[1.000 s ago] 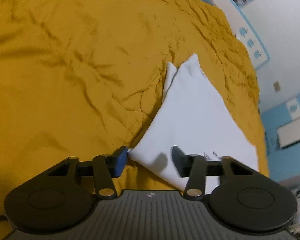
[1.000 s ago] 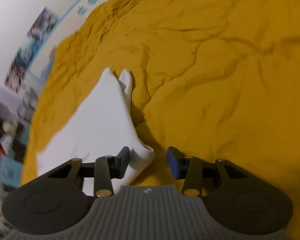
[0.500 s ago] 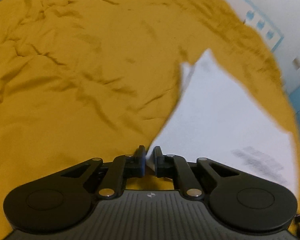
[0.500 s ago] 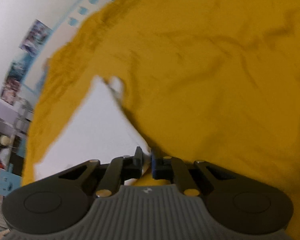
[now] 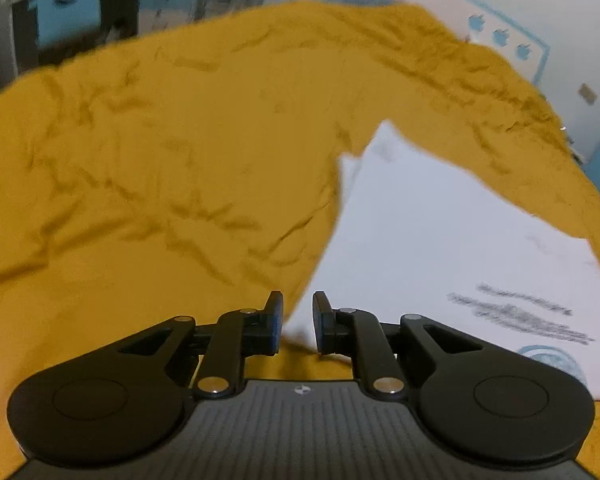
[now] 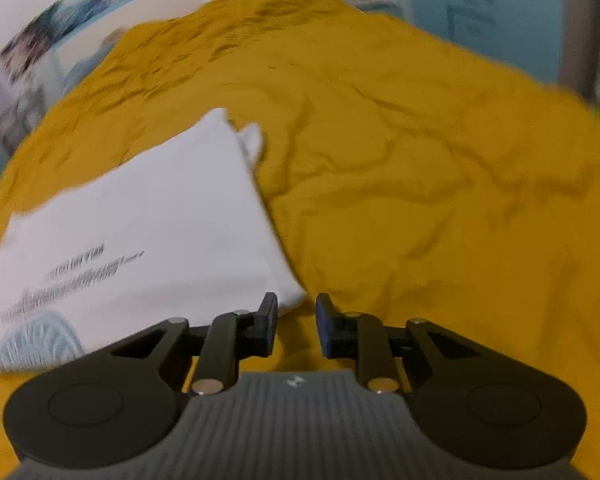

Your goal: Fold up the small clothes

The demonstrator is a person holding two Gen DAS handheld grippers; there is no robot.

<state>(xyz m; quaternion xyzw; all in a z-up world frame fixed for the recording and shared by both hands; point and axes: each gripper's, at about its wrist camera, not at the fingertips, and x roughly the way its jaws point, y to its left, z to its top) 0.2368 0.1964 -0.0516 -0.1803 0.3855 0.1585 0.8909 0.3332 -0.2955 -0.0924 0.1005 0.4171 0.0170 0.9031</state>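
1. Left wrist view: the left gripper (image 5: 297, 320) is released, a clear gap between its fingers and nothing clamped; the near left corner of the white garment (image 5: 440, 248) lies in that gap.
2. The garment spreads flat to the right and far side on the wrinkled mustard-yellow bedspread (image 5: 160, 184), with blurred dark print and a pale blue round emblem near its right end.
3. Right wrist view: the white garment (image 6: 148, 232) lies to the left, its near right corner just beside the left finger.
4. The right gripper (image 6: 296, 322) is also released, holding nothing, over the bedspread (image 6: 440, 200).
5. The far background is blurred.
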